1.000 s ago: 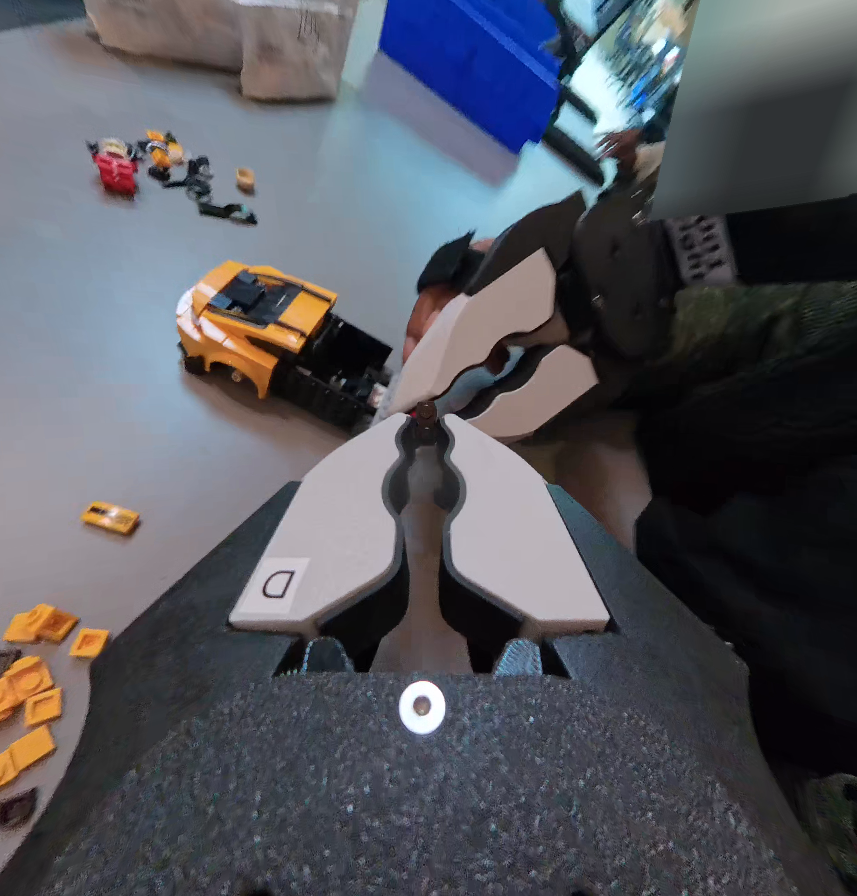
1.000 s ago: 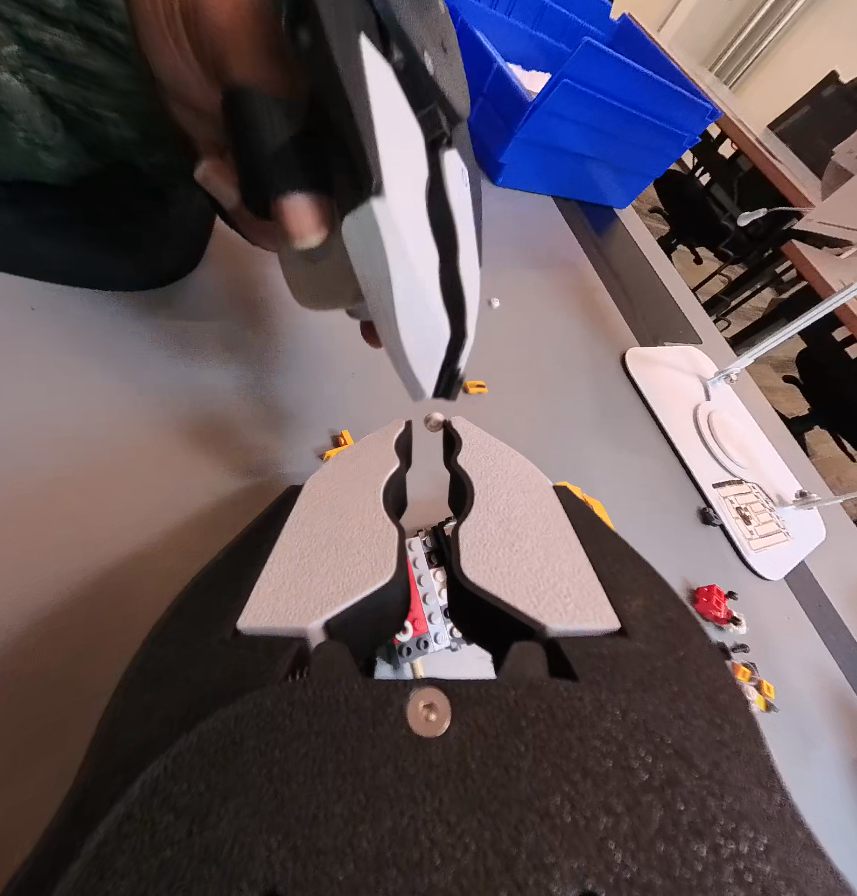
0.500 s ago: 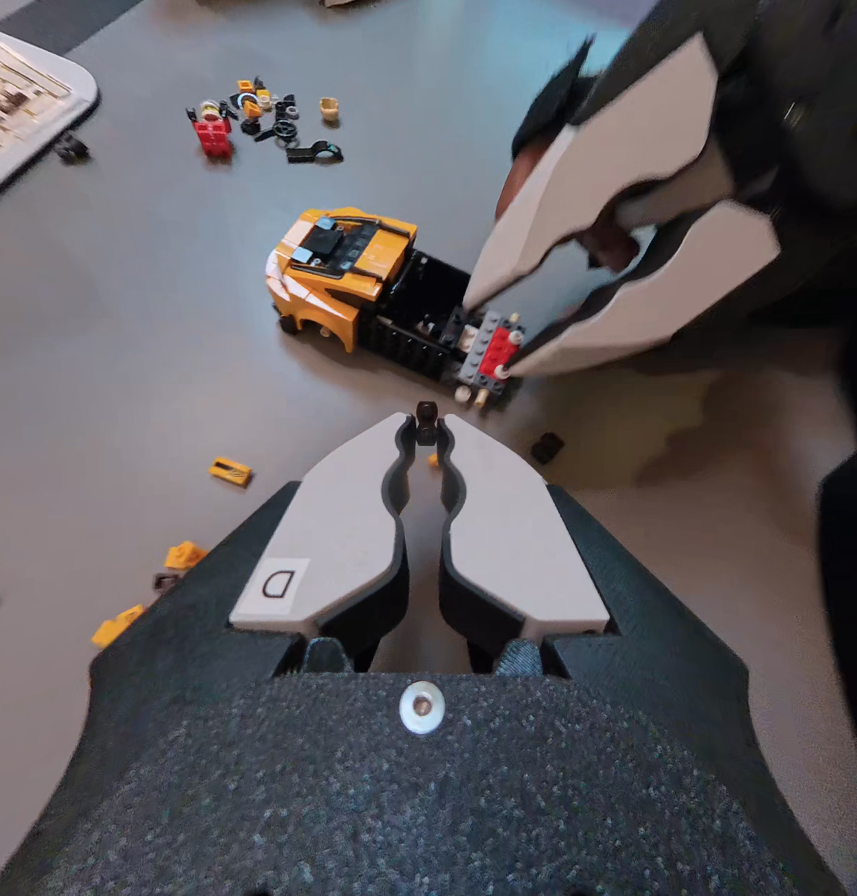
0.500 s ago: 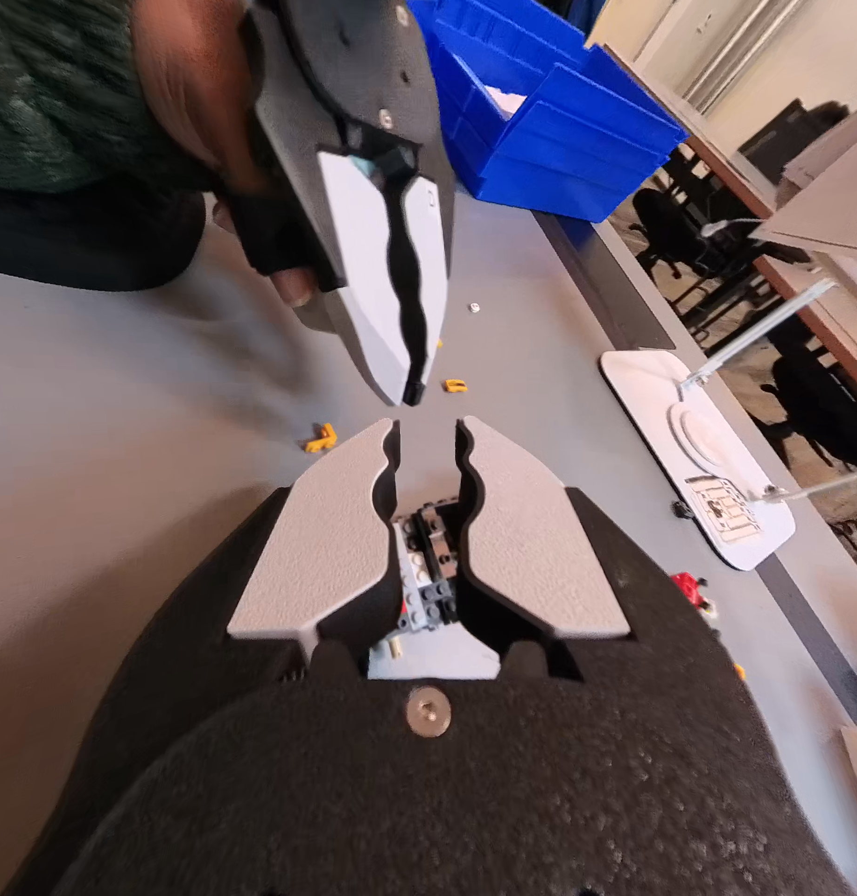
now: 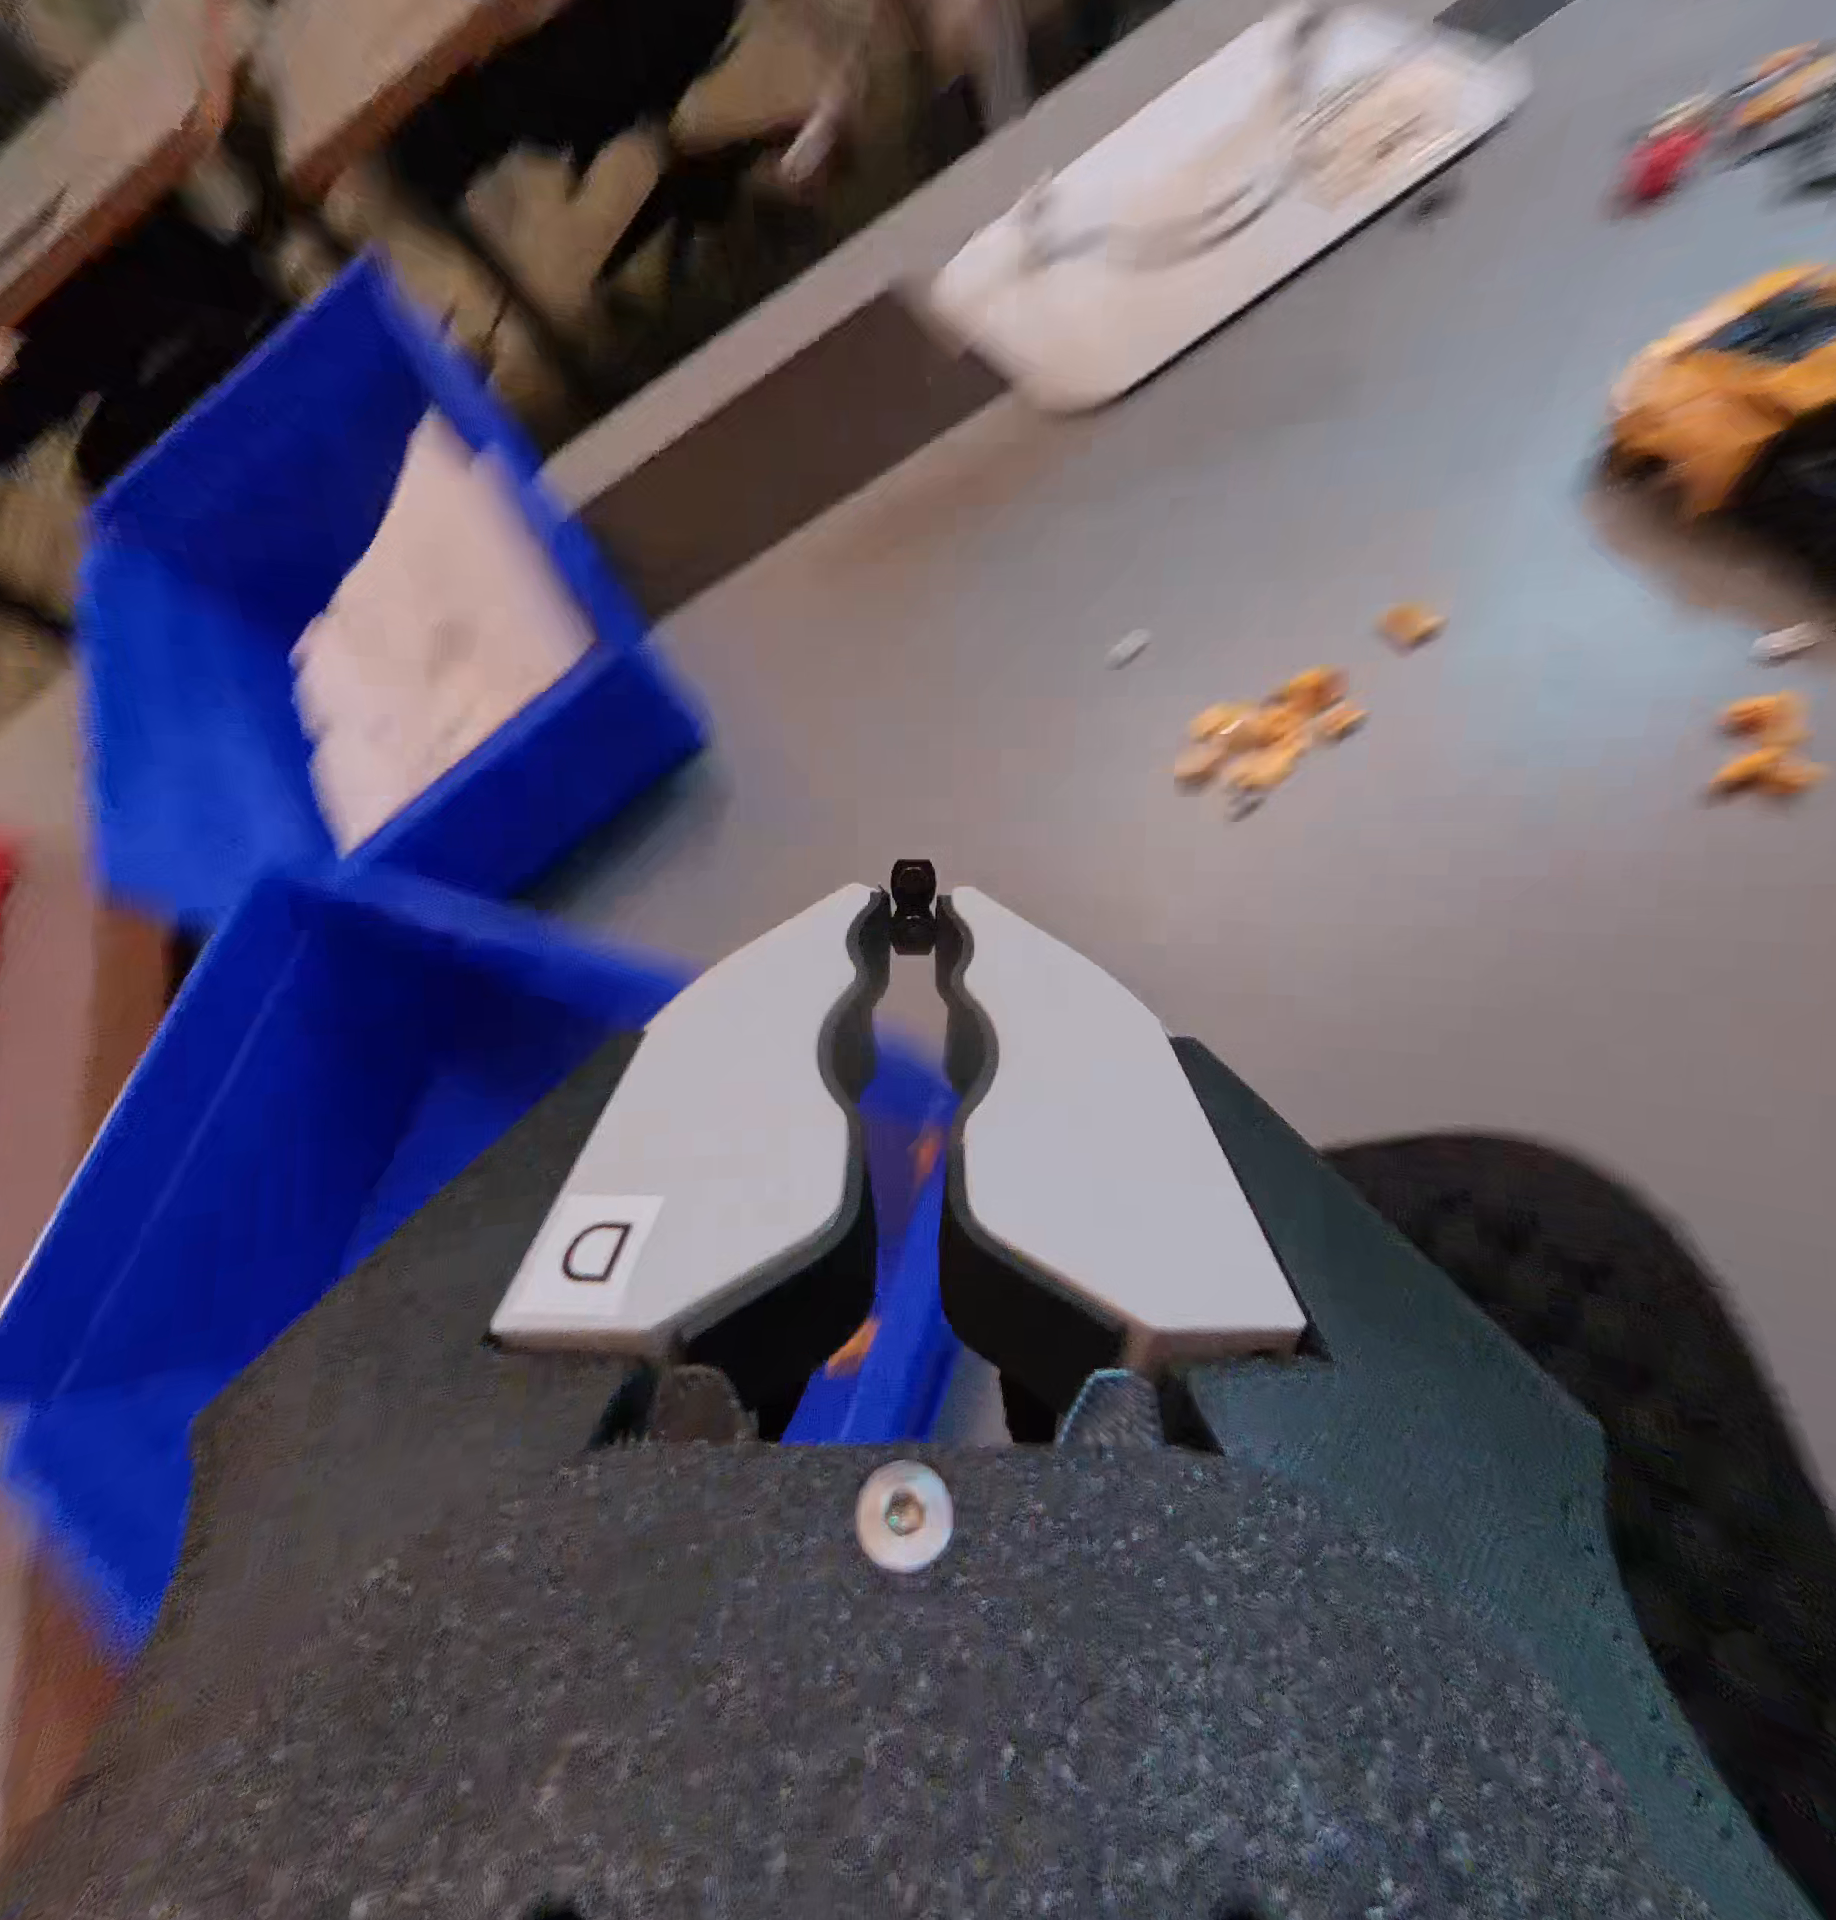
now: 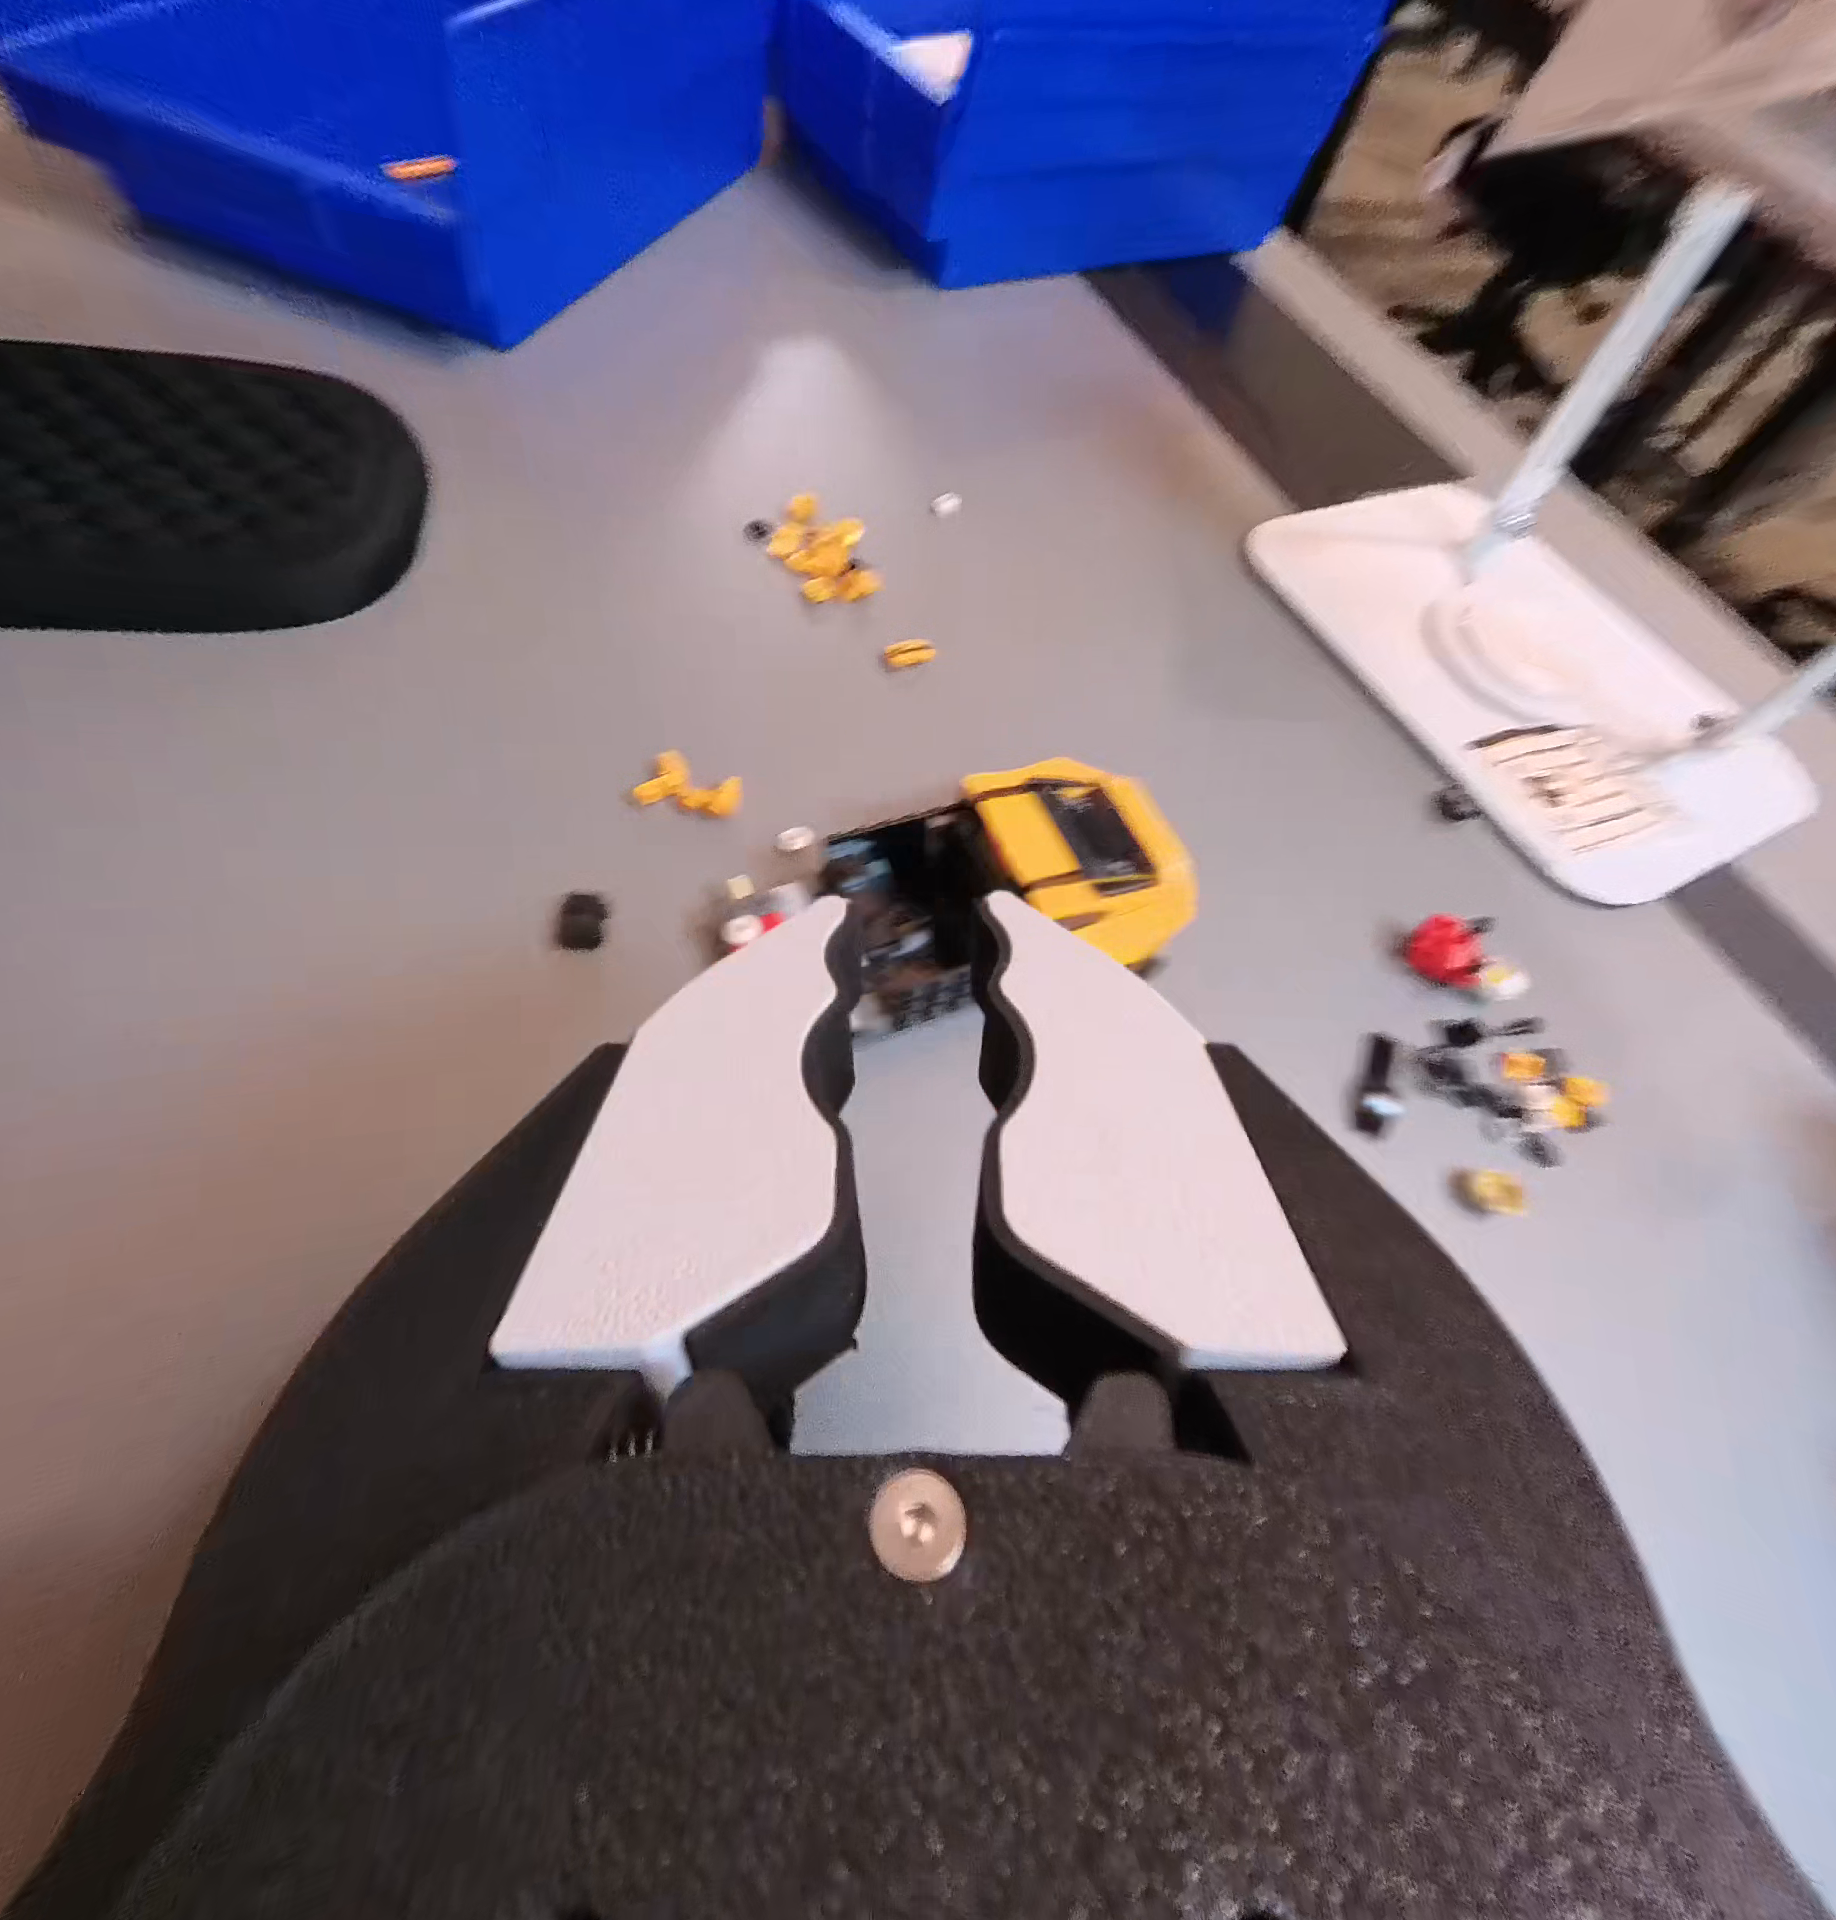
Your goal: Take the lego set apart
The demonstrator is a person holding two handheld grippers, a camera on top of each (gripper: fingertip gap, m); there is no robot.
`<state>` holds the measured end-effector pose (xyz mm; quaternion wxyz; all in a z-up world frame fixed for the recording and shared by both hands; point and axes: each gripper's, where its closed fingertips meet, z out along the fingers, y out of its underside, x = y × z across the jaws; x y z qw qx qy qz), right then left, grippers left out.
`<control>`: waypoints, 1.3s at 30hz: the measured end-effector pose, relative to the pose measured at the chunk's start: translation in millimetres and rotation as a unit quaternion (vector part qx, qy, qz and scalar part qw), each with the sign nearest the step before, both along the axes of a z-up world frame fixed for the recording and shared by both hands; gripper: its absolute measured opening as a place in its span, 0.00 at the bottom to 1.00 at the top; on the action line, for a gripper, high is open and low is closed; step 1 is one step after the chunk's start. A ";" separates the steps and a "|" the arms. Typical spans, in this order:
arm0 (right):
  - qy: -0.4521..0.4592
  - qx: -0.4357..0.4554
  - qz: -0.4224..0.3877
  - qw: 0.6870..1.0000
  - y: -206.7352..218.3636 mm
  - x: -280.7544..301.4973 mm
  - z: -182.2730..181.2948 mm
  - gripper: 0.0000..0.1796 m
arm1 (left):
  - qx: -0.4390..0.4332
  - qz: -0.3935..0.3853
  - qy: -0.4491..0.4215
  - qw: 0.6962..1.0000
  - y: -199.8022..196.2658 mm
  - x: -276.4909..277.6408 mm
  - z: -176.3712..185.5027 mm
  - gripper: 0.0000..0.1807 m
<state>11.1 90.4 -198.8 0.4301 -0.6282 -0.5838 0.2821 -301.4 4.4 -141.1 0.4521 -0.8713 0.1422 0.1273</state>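
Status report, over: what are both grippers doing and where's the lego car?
Left gripper shut on small black piece, near blue bins. Right gripper open, empty, above yellow lego car. Nothing blocking.

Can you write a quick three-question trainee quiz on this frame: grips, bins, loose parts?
1. True or false: the left gripper is shut on a small black piece.
2. Multiple choice: the right gripper is (a) holding a red brick, (b) open with nothing between its jaws, (c) out of view.
3. Fill in: the yellow car sits on the grey table between the white lamp base and the loose ____ pieces.

Key: 1 true; 2 b; 3 yellow.
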 end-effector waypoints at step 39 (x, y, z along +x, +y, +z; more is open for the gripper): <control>0.033 0.053 -0.340 0.938 106.4 92.9 -10.3 0.13 | -0.211 -0.278 -0.110 0.931 19.3 265.6 -148.4 0.11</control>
